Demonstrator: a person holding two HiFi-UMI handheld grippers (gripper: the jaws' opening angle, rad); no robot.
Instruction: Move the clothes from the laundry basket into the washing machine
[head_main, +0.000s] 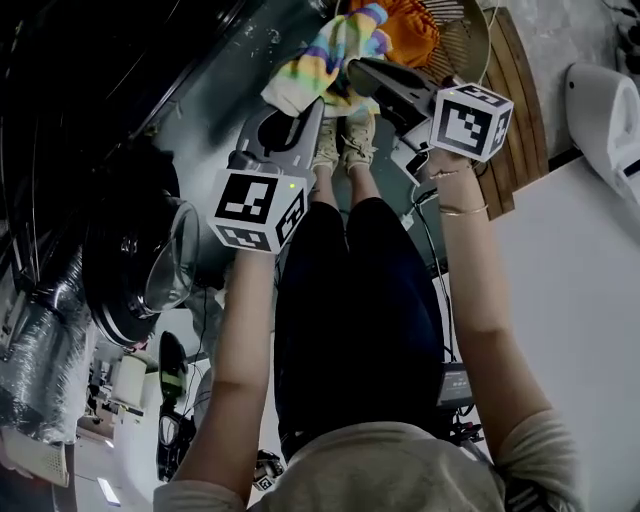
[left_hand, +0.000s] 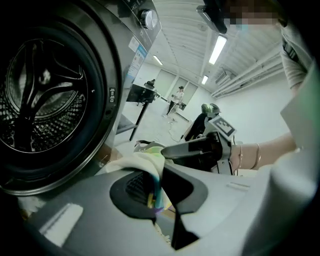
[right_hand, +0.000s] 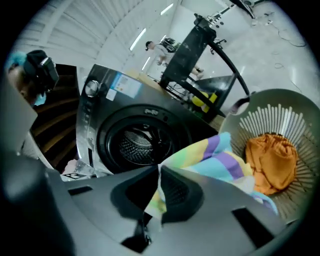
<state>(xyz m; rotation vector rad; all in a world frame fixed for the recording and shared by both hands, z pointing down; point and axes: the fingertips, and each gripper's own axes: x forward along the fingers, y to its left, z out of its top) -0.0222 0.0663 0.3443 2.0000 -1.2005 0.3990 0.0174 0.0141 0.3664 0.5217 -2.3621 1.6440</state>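
**Grippers.** The left gripper (left_hand: 154, 192) is pressing its jaws together on a fold of the rainbow-striped cloth (left_hand: 142, 159). The fabric is bunching out past the tips toward eleven o'clock in the left gripper view. The right gripper (right_hand: 159, 180) is likewise pinching an edge of the same cloth, and the rest is spilling away toward two o'clock in the right gripper view. Both tools are sharing one item. In the head view it is hanging between them at twelve o'clock, lifted clear of the basket.

**Surroundings.** The laundry basket (right_hand: 272, 117) is sitting at about three o'clock from the right jaws, and an orange garment (right_hand: 272, 160) is lying inside it. The washing machine drum (right_hand: 134, 142) is showing at ten o'clock, its mouth open and dark, with no clothing visible inside from here. The glass door (head_main: 165, 265) is standing swung open at eight o'clock in the head view.

**Step in hand (judgement).** The striped cloth appears to be in transit from basket to machine, picked up but not yet loaded.

**Next move (judgement).** Both grippers are needing to travel together toward the drum mouth and carry the cloth past the rim before either jaw lets go. The loose trailing end is likely to drape over the door seal unless it is pushed well in. The orange garment is awaiting collection afterwards.
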